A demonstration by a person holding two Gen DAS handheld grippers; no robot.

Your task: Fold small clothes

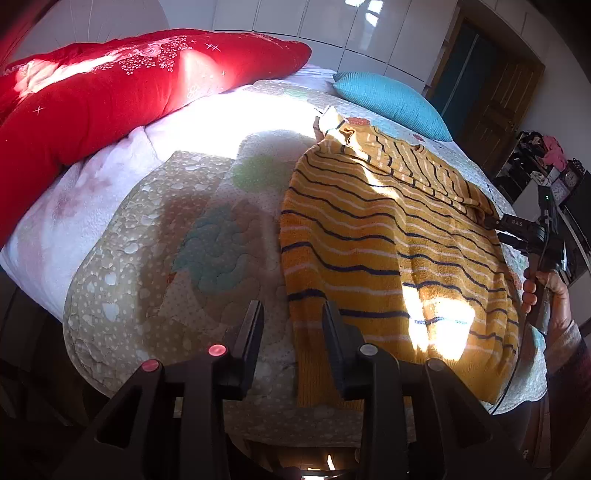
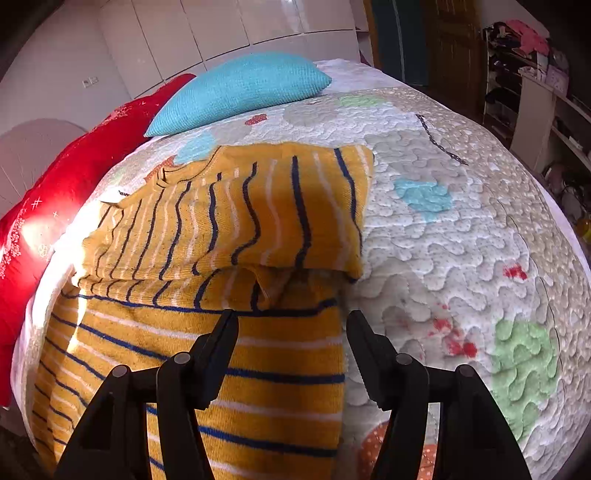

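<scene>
A small mustard-yellow sweater [image 1: 391, 243] with navy and white stripes lies flat on the quilted bedspread [image 1: 155, 236]. One sleeve [image 2: 258, 210] is folded across its upper body. My left gripper [image 1: 293, 314] is open and empty, hovering over the sweater's lower left hem edge. My right gripper [image 2: 291, 321] is open and empty, just below the folded sleeve at the sweater's right side edge. The right gripper also shows in the left wrist view [image 1: 496, 229], at the sweater's far right edge, held by a hand.
A red pillow [image 1: 110, 88] and a teal cushion [image 1: 391, 99] lie at the head of the bed. White wardrobe doors [image 2: 221, 26] stand behind. A cluttered shelf [image 2: 524, 66] and a wooden door [image 1: 491, 96] are to the right.
</scene>
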